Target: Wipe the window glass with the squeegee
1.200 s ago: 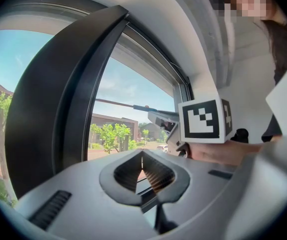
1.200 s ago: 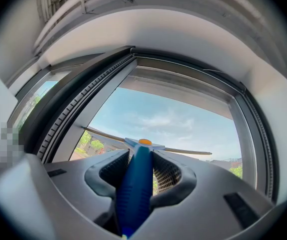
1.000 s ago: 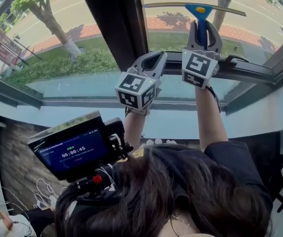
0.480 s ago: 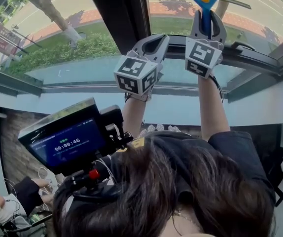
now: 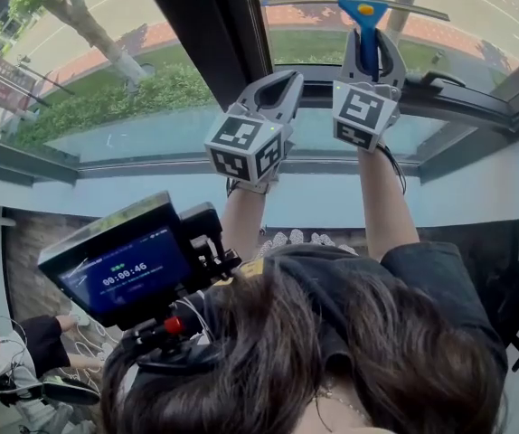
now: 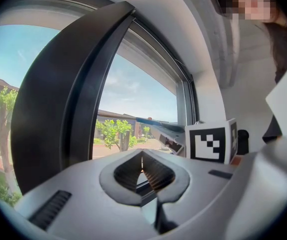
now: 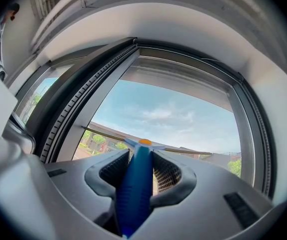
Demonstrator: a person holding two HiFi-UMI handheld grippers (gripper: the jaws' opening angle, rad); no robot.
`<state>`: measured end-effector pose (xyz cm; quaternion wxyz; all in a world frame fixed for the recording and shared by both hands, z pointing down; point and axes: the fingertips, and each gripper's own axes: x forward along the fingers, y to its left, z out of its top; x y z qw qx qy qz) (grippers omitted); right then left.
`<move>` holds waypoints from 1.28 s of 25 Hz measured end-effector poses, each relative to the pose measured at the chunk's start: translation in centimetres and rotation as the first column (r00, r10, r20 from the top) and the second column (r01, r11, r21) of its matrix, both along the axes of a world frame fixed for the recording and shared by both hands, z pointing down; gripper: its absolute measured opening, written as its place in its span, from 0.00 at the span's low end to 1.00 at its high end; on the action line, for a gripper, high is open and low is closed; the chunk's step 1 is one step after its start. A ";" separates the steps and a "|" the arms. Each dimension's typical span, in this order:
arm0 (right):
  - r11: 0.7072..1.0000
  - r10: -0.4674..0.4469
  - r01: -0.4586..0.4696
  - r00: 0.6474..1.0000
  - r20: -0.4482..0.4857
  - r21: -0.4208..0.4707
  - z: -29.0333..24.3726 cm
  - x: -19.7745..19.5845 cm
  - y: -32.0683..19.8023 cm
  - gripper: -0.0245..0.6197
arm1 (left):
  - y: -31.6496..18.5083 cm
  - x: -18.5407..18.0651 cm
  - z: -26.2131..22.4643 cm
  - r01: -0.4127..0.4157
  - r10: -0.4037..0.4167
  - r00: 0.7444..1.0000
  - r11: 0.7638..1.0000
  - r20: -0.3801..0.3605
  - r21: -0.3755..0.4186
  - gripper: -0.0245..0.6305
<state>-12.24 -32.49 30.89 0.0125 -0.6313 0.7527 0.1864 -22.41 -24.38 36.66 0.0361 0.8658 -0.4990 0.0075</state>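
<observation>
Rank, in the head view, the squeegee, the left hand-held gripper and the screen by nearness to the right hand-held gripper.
1. Squeegee: clamped in the right hand-held gripper.
2. Left hand-held gripper: beside it, to its left.
3. Screen: far off, lower left.

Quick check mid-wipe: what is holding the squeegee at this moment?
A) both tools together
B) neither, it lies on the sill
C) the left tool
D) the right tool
D: in the right gripper view the right tool is clamped on the blue handle of the squeegee, while the left tool is shut on nothing.
</observation>
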 end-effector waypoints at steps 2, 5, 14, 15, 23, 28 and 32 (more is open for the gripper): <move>1.000 0.000 0.000 1.000 0.000 -0.007 0.5 0.0 0.2 0.26 | 0.0 -0.2 0.4 0.008 -0.008 1.000 1.000 -0.003 -0.002 0.04; 0.999 0.010 -0.010 1.000 0.009 -0.035 1.0 -0.1 0.6 0.26 | 0.1 -0.3 0.5 0.006 -0.006 1.000 1.000 -0.007 -0.005 0.04; 0.998 -0.001 0.001 1.000 -0.003 -0.067 5.2 -0.4 -1.6 0.26 | -1.9 0.1 2.7 -0.018 0.018 1.000 0.999 -0.017 -0.032 0.04; 0.997 0.002 -0.003 1.000 -0.002 -0.081 5.9 -0.3 -1.9 0.26 | -2.2 0.0 3.0 -0.019 0.018 1.000 0.999 -0.019 -0.036 0.04; 0.990 0.006 -0.006 1.000 0.003 -0.140 9.0 -0.1 -1.9 0.26 | -2.2 0.0 3.7 -0.026 0.025 1.000 0.998 -0.012 -0.052 0.04; 0.987 0.009 -0.008 1.000 0.004 -0.163 10.1 0.0 -1.4 0.26 | -1.6 0.0 4.6 -0.031 0.030 1.000 0.997 -0.005 -0.075 0.04; 0.987 0.004 0.001 0.999 0.032 -0.163 10.9 0.1 -1.2 0.26 | -1.6 -0.1 4.7 -0.037 0.036 0.999 0.996 -0.007 -0.078 0.04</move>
